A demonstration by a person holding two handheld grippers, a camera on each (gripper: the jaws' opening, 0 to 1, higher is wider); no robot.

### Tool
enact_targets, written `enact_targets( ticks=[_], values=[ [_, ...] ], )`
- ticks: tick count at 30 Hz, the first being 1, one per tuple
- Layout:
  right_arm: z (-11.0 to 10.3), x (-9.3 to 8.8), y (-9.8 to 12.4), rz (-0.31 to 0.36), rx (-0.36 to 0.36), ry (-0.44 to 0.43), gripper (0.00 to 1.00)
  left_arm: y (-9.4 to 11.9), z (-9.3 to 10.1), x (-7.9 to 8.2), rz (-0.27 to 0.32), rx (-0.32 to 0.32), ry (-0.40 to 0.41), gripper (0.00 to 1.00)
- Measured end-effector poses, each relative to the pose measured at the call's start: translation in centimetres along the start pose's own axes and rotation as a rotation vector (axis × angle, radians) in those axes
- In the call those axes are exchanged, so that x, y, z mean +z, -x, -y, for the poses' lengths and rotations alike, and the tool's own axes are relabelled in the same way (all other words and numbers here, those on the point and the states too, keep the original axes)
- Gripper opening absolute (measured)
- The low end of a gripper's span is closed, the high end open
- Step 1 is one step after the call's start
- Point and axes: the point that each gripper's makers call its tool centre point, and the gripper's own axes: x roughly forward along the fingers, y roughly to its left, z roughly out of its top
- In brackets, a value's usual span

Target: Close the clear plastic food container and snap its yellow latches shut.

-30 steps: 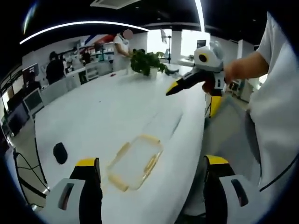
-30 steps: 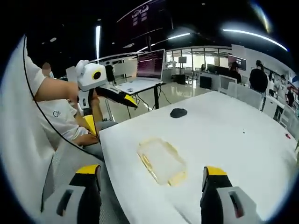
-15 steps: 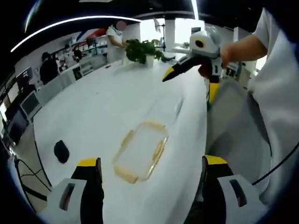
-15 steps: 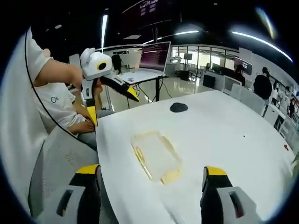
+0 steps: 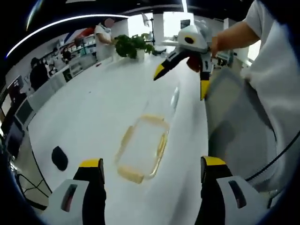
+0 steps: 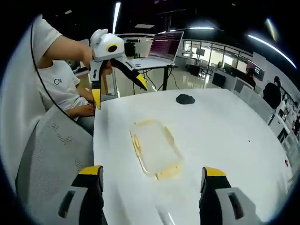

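The clear container [image 5: 142, 147] lies flat near my edge of the white table [image 5: 93, 108], yellow latches [image 6: 137, 146] along its rim. It looks light, stiff and slippery; I'd press the latches, not squeeze the walls. My left gripper [image 5: 149, 176] and right gripper [image 6: 149, 180] hover above it, both spread wide and empty.
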Motion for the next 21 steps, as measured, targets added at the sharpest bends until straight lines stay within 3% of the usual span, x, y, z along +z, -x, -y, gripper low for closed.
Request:
enact_targets(
  ticks=[6,21],
  values=[
    [0.4,-0.2,-1.0,-0.033,0.023,0.029,0.86,-0.8,-0.6,-1.1,-0.038,-0.025,-0.019,0.82],
    [1.2,-1.6,-3.3,-0.104,0.083,0.124,0.77,-2.7,-1.7,-3.4,-0.103,-0.070,-0.100,0.78]
  ],
)
